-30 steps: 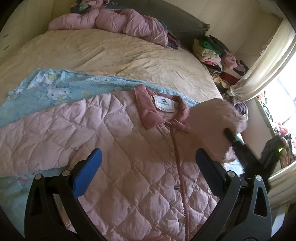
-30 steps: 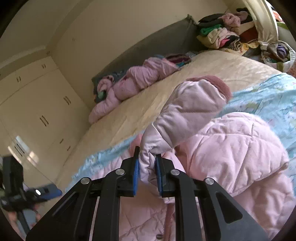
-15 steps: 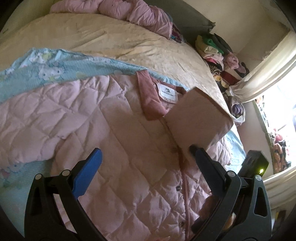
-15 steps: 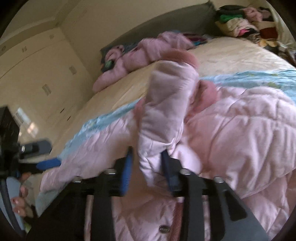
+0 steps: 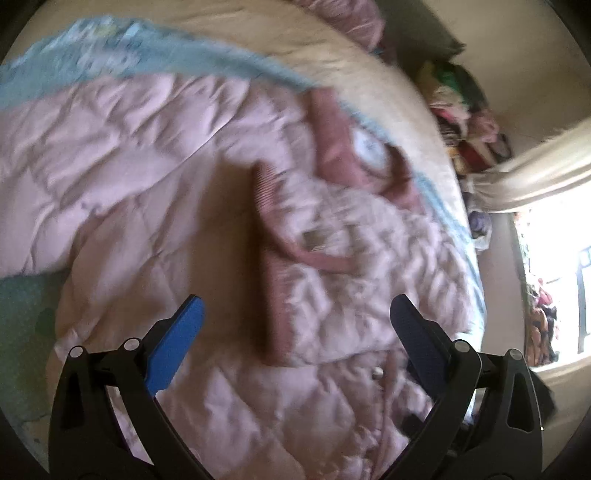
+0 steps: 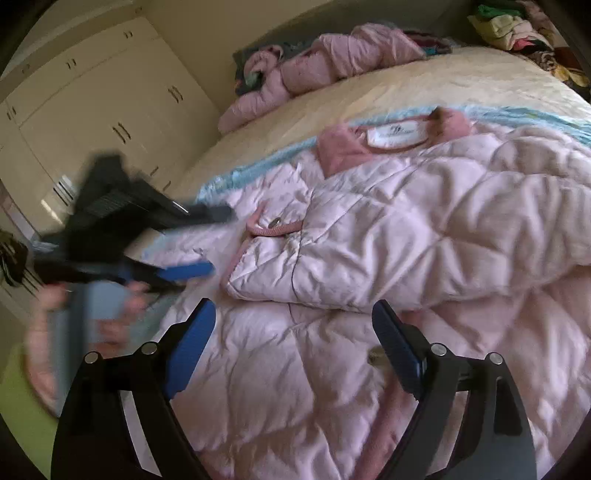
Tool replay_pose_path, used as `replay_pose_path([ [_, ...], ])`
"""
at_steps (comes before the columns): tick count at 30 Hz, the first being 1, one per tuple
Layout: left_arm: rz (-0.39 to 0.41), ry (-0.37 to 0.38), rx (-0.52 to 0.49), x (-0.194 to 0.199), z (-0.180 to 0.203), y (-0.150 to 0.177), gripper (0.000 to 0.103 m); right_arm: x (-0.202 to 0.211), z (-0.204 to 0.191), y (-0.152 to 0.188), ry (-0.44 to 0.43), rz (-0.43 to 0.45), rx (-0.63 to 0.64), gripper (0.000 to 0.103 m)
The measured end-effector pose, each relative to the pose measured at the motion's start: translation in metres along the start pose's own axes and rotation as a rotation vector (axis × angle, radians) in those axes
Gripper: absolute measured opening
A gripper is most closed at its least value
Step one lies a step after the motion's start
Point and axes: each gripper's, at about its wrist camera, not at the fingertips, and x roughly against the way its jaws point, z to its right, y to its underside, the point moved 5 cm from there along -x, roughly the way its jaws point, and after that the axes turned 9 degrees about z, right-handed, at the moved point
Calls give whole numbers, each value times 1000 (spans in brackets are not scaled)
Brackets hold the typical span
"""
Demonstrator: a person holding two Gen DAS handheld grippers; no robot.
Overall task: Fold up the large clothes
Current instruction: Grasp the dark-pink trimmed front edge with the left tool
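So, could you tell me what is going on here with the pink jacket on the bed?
A person with a claw in each hand is folding a pink quilted jacket spread front-up on a bed. One sleeve lies folded across the jacket's chest, its cuff near the middle. The right claw is open and empty just above the jacket, and the left claw is open too, holding nothing. The other sleeve is not yet folded in.

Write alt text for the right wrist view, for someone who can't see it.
A pink quilted jacket lies spread on a bed, one sleeve folded across its front. The right gripper hovers over it, jaws open and empty. The blurred left gripper is at left; wardrobes and piled clothes are behind.
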Motion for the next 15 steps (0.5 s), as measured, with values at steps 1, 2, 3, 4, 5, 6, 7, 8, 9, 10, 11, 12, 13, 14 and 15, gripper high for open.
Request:
replay_pose_path([
  [1, -6, -3, 15, -5, -4, 1, 94, 9, 2, -1, 9, 12, -1, 86],
  [2, -14, -1, 40, -12, -9, 2, 93, 18, 5, -2, 14, 25, -1, 86],
  [3, -11, -2, 53, -16, -10, 2, 93, 25, 7, -3, 20, 36, -1, 86],
  [4, -2, -2, 58, -17, -10, 2, 90, 34, 10, -3, 37, 43, 4, 86],
  [5, 11, 2, 48, -18, -7, 2, 75, 37, 13, -3, 47, 46, 8, 86],
  [6, 24, -4, 20, -20, -1, 2, 52, 44, 17, -2, 54, 53, 8, 86],
  [7, 25, -6, 1, -21, 4, 3, 41, 51, 21, -3, 67, 58, 1, 86],
  [8, 25, -29, -26, -23, 8, 3, 32, 56, 24, -2, 80, 58, 1, 86],
  [9, 31, -35, -52, -24, 12, 4, 14, 61, 28, -1, 95, 60, 6, 86],
  [10, 42, -38, -79, -23, 16, 4, 5, 67, 31, -2, 106, 69, 7, 86],
  [11, 64, -37, -104, -19, 20, 2, 4, 72, 35, 0, 114, 73, 0, 86],
  [12, 86, -28, -119, -12, 24, -1, 4, 76, 39, 1, 121, 76, -10, 86],
  [13, 113, -13, -127, -4, 27, -5, 3, 82, 45, 1, 127, 85, -24, 86],
  [14, 142, 2, -137, 6, 31, -9, 3, 86, 49, 1, 139, 93, -29, 86],
  [15, 186, 9, -158, 21, 35, -16, 3, 88, 52, 0, 159, 99, -28, 86],
])
